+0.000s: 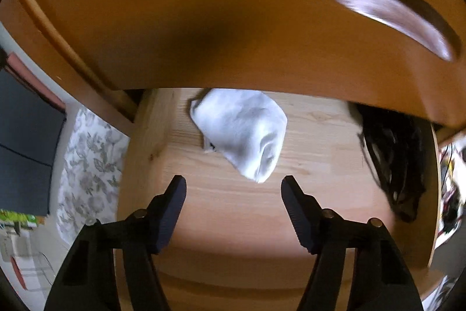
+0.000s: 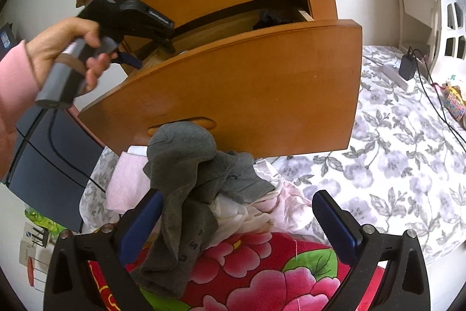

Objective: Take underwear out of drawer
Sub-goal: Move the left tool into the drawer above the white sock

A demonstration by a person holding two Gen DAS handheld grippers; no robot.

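A floral bedsheet bears a red flowered quilt and piled clothes.

White underwear lying on pale pine drawer floor; grey garment showing against orange-brown drawer front; bedsheet displaying grey floral print.

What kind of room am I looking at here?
Most likely a bedroom. A wooden dresser stands with a drawer pulled open beside a bed with a floral sheet, clothes such as a grey garment are piled on a red flowered quilt, and a white garment lies in the drawer.
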